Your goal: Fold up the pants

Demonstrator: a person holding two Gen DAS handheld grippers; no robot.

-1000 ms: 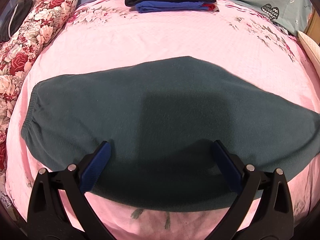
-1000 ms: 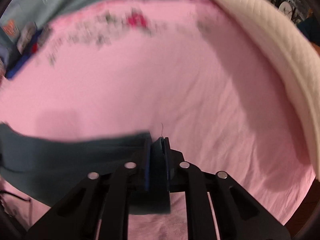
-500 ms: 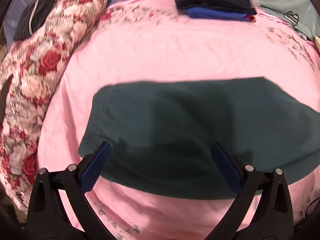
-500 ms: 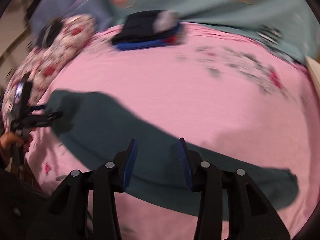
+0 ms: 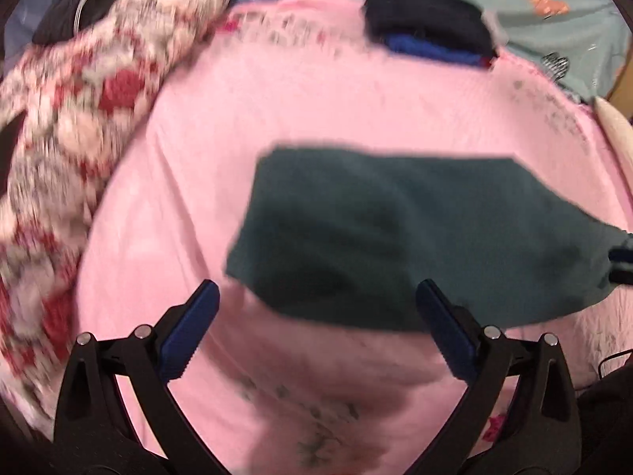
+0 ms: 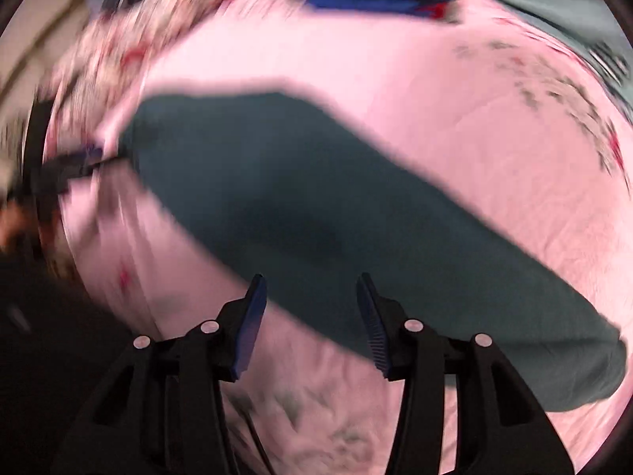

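Note:
Dark teal fleece pants (image 5: 415,233) lie flat on the pink bedspread (image 5: 300,103), folded into a long strip. My left gripper (image 5: 316,297) is open and empty, hovering just before the pants' near left corner. In the right wrist view the pants (image 6: 316,206) run from upper left to lower right. My right gripper (image 6: 312,289) is open and empty above their near edge. The left gripper (image 6: 85,158) shows at the pants' left end there, and the right gripper (image 5: 621,261) shows at their right end in the left wrist view. Both views are blurred.
A stack of folded dark and blue clothes (image 5: 427,35) sits at the far edge of the bed. A red floral quilt (image 5: 71,118) is bunched along the left. A teal sheet (image 5: 554,12) lies behind, and a cream pillow (image 5: 617,130) at the right.
My right gripper let go of the pants' end, opened, and swung left along them. My left gripper moved left, staying open, so the pants' left end now sits at centre view.

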